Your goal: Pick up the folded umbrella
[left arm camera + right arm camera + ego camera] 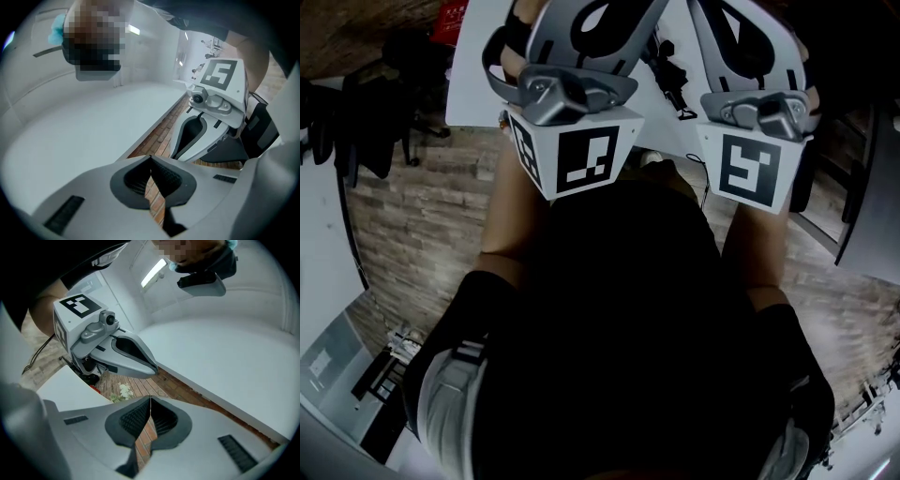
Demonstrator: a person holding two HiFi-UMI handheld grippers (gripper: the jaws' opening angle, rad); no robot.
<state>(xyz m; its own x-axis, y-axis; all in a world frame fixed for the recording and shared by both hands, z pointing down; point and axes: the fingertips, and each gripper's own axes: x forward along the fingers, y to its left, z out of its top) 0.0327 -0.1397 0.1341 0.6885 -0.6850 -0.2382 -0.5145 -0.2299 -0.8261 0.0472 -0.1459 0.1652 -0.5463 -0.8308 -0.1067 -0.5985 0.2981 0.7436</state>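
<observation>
While both the left gripper (151, 158) and right gripper (150, 399) hover near the table (84, 136) with jaws pressed together on nothing, no umbrella shows in any view (perhaps it lies beyond the table), so reaching blind, jaws unopened, risks knocking it away.

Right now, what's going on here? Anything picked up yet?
A person holds a grey two-jaw tool in each hand, side by side above a brown plank floor. The left tool is shut on nothing, and so is the right tool. A plain white tabletop lies ahead of them. No folded umbrella shows in any view, so the pickup hasn't started.
</observation>
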